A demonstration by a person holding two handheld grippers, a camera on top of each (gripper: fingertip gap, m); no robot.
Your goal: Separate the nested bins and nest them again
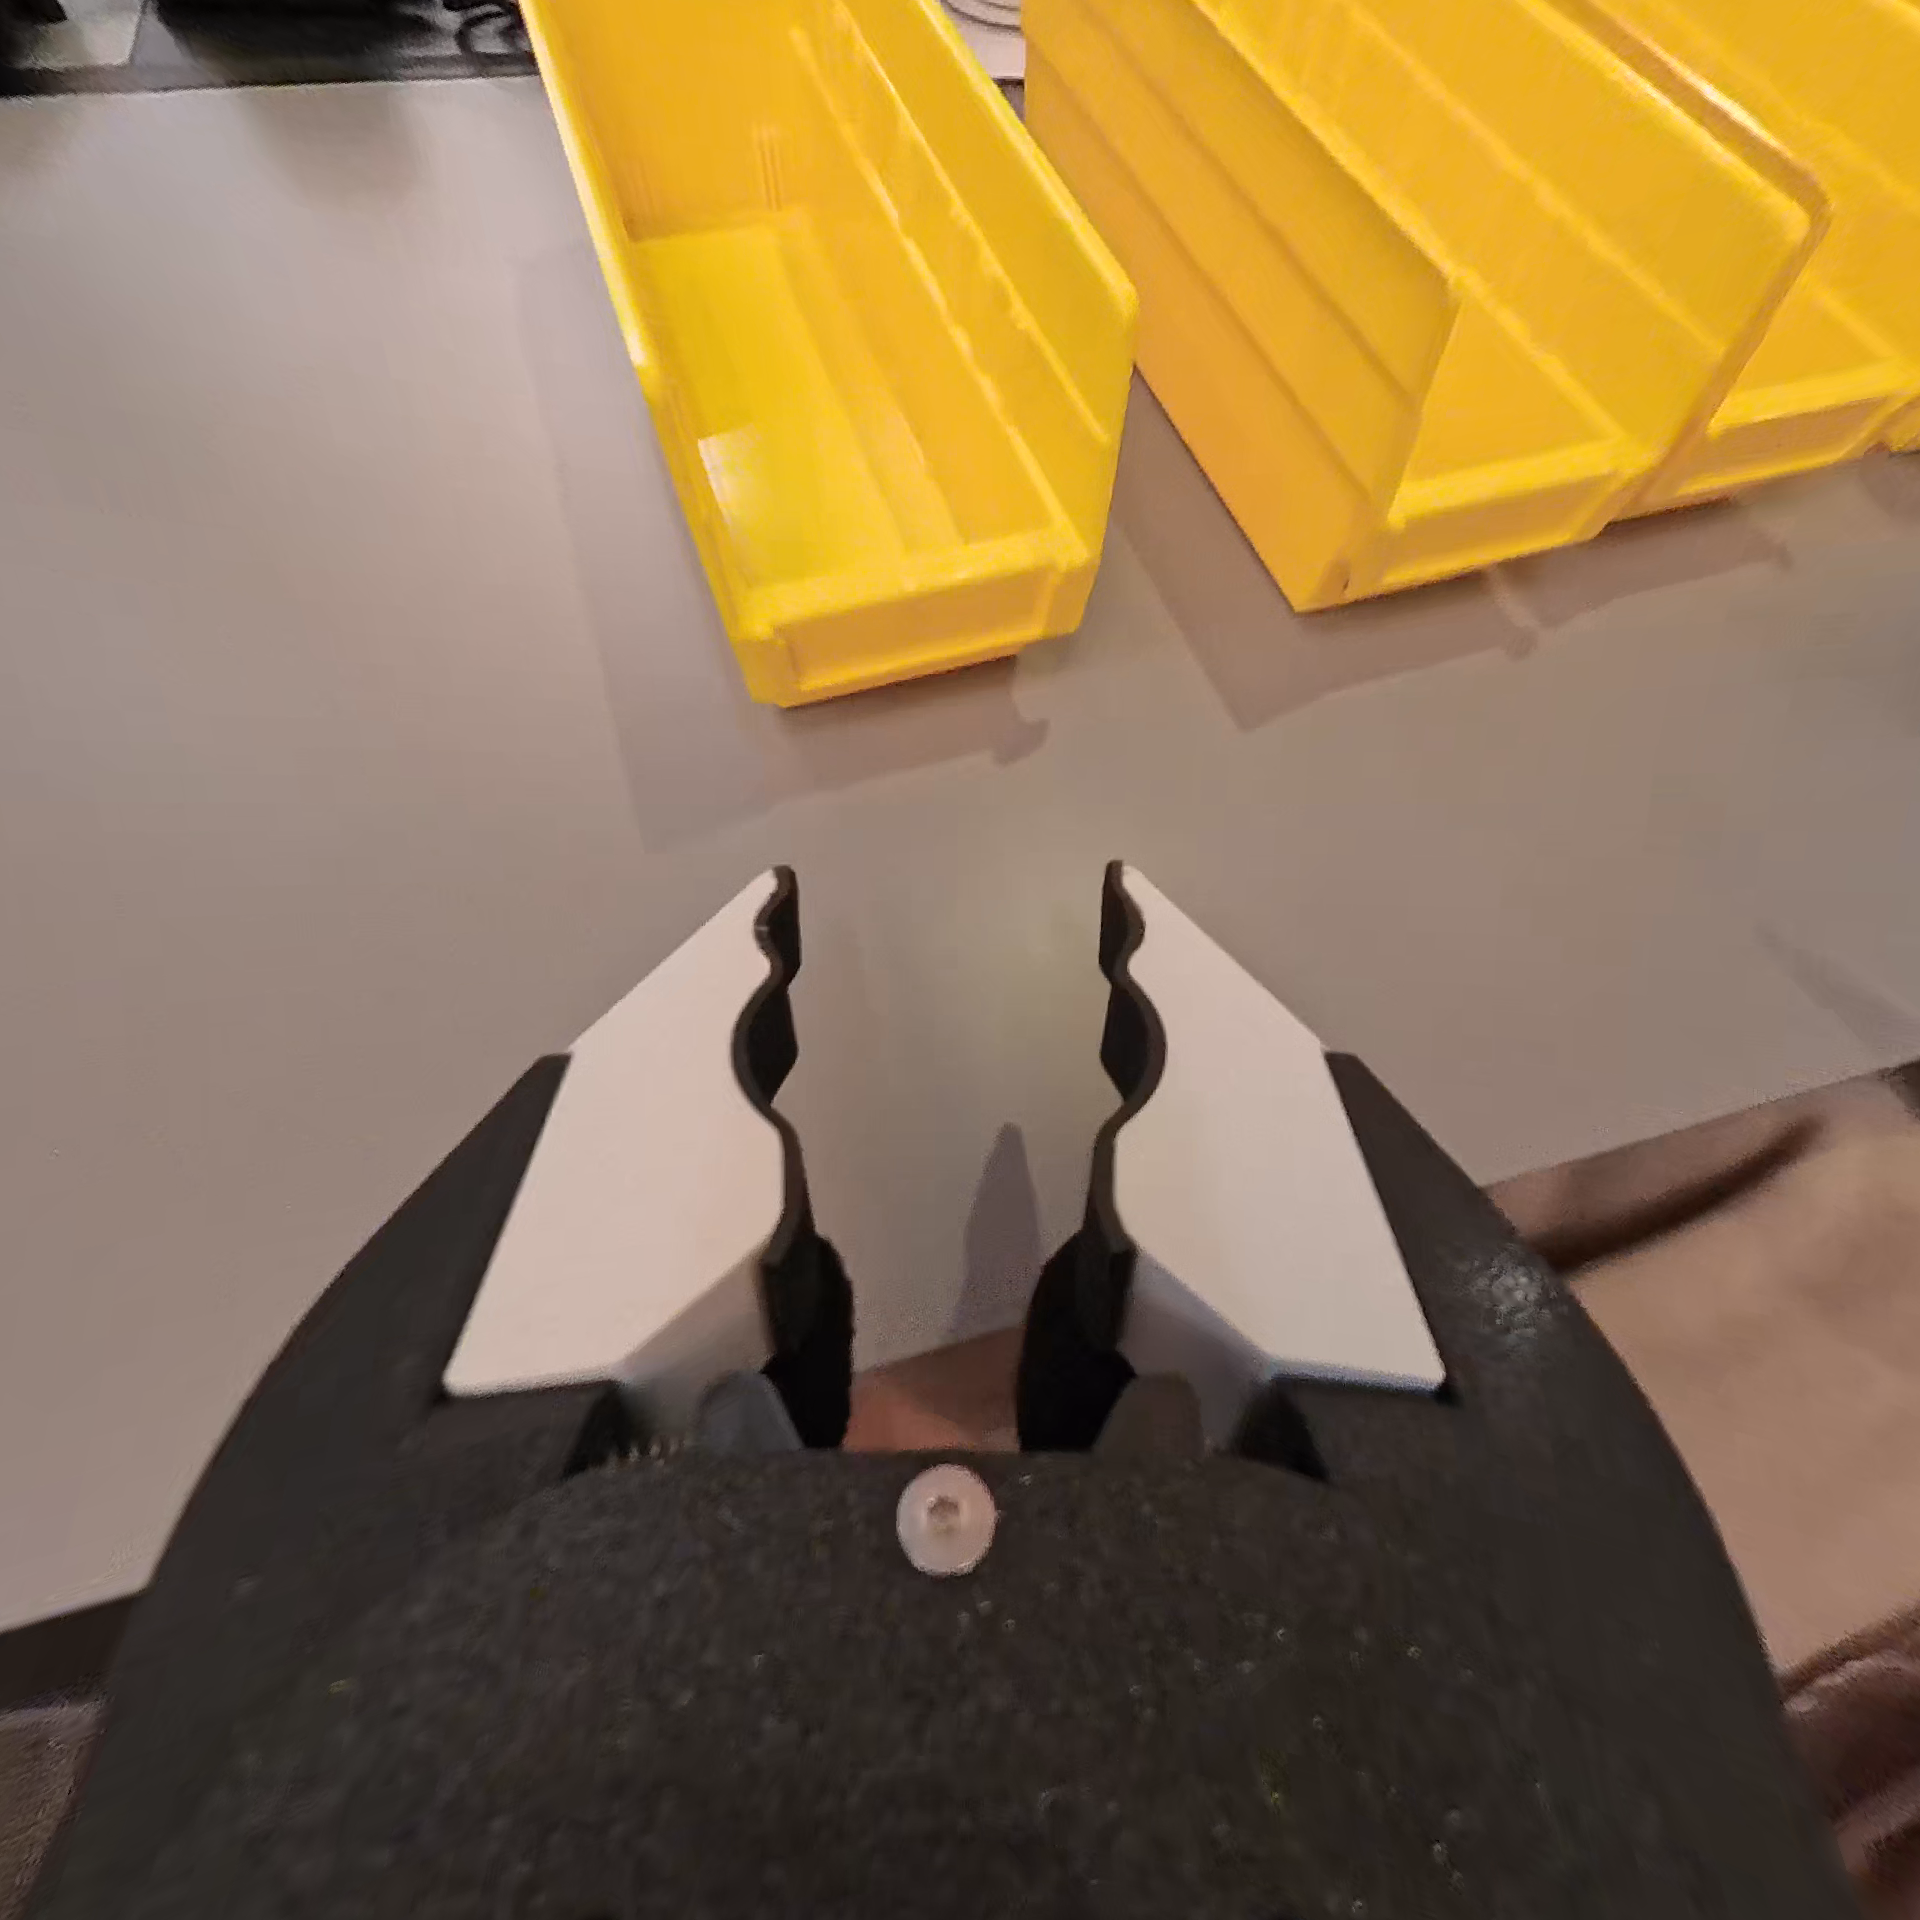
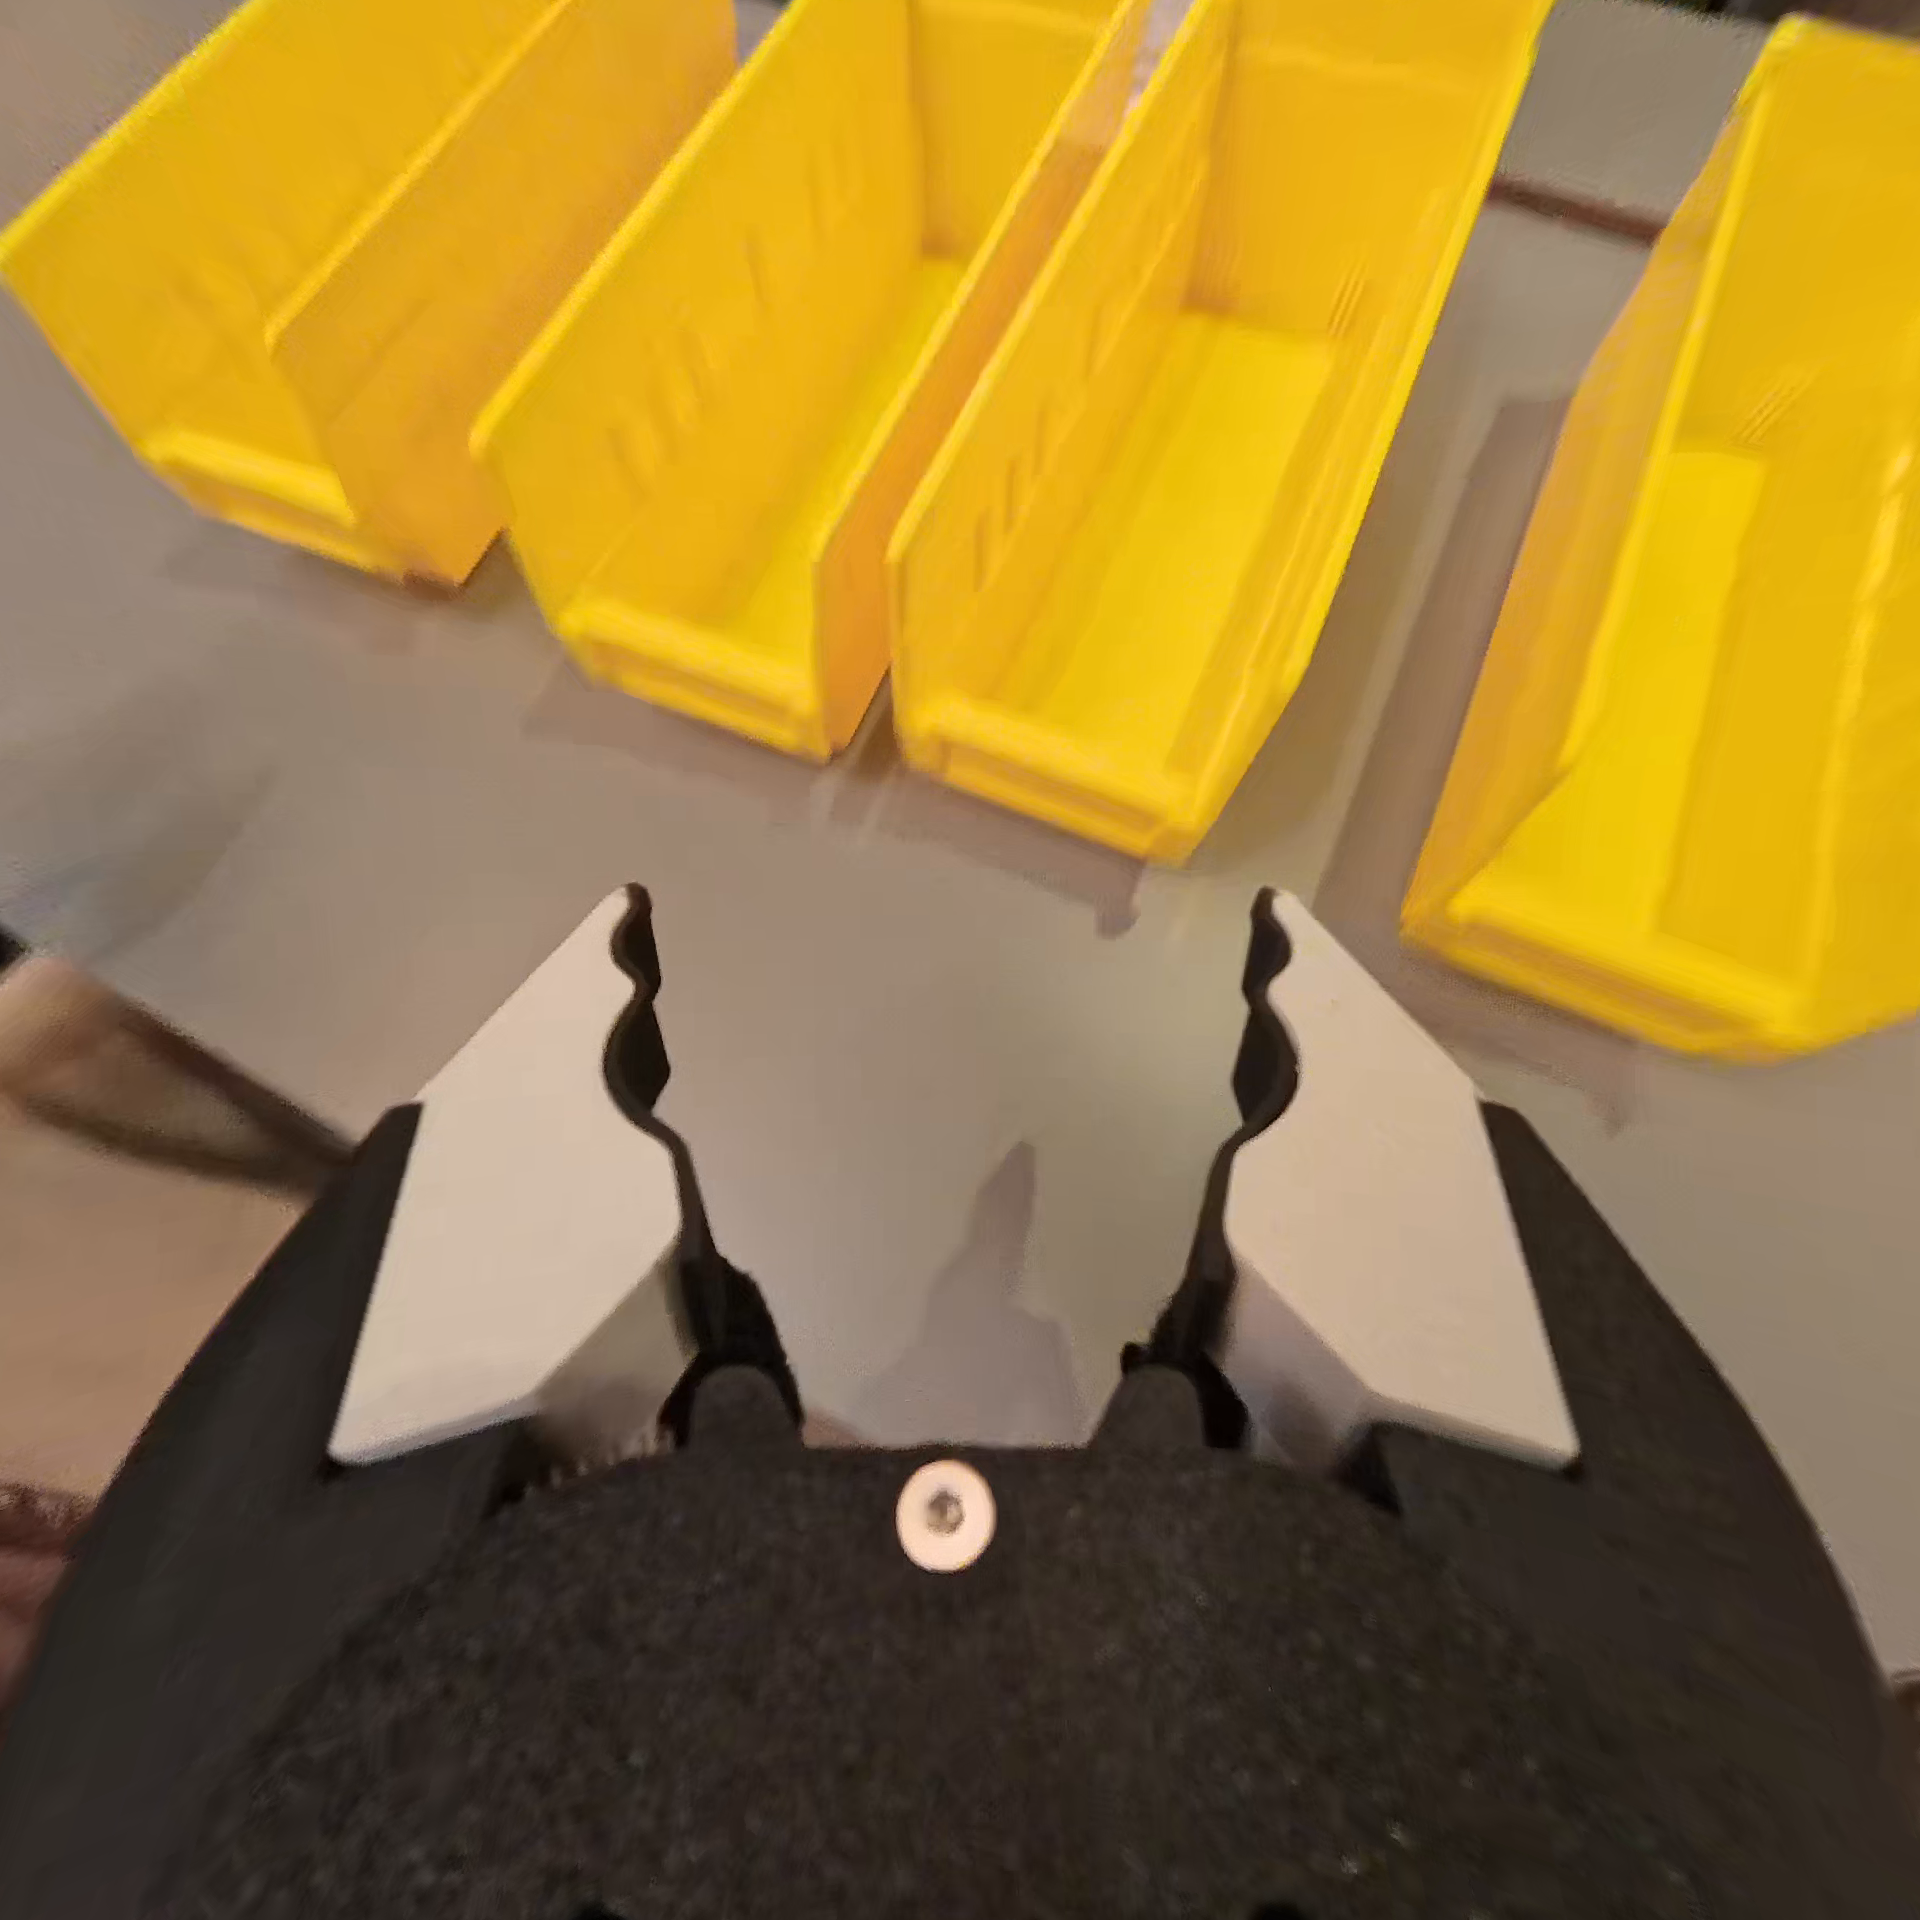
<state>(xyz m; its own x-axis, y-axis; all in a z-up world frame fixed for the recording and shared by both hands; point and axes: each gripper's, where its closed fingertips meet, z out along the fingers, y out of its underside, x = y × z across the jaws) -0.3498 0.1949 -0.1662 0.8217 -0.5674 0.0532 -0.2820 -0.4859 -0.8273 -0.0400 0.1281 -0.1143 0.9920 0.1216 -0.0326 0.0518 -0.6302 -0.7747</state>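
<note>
Several long yellow bins stand side by side on a grey table (image 1: 312, 623), open tops up, none inside another. In the left wrist view one bin (image 1: 883, 416) lies ahead and a second (image 1: 1403, 312) to its right. My left gripper (image 1: 951, 883) is open and empty, short of the first bin's front end. In the right wrist view the far-left bin (image 2: 239, 343), two close middle bins (image 2: 727, 468) (image 2: 1143, 520) and one apart at the right (image 2: 1714, 623) show. My right gripper (image 2: 948, 902) is wide open and empty, just short of the middle bins.
The table's near edge runs under both grippers, with brown floor beyond it at the lower right of the left wrist view (image 1: 1714, 1351) and the lower left of the right wrist view (image 2: 104, 1091). Dark objects sit past the table's far edge (image 1: 260, 31).
</note>
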